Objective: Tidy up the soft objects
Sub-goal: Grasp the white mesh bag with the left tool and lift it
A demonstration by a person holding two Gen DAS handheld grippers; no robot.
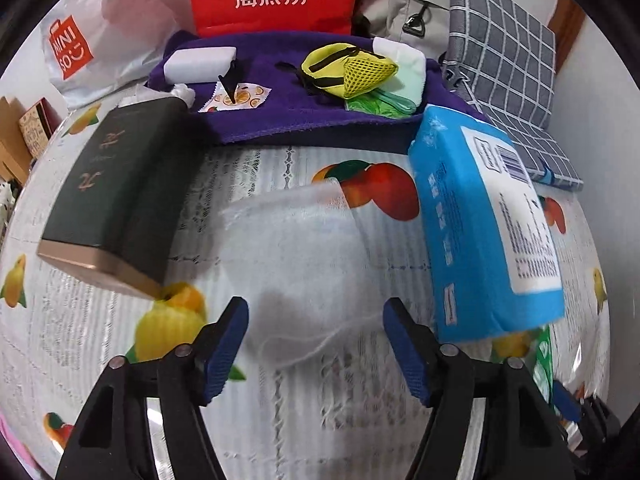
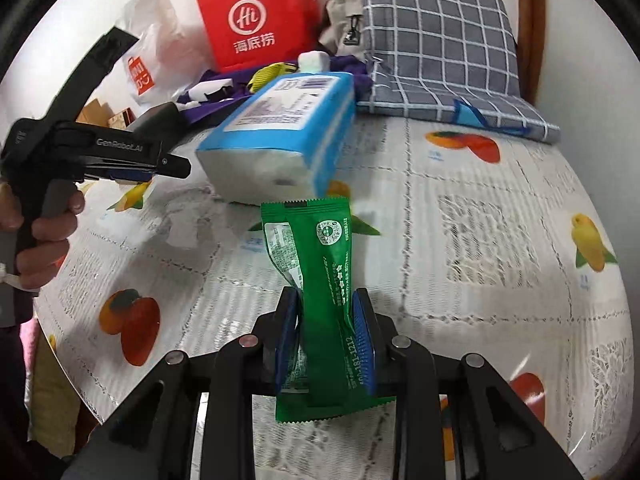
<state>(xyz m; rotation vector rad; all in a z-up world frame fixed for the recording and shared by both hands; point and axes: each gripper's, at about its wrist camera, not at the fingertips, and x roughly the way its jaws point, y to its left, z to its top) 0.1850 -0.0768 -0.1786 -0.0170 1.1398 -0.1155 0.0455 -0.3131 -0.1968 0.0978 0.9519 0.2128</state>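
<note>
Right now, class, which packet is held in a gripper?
The green packet, pinched by the right gripper; the blue tissue packet lies untouched on the table.

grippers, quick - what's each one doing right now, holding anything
Left gripper: open, nothing held; it hangs above a white mesh pouch.
Right gripper: closed on a green packet.

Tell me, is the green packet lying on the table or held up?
Held up. The right gripper's blue fingers pinch the green packet at its middle, and it stands up from them, off the fruit-print tablecloth.
</note>
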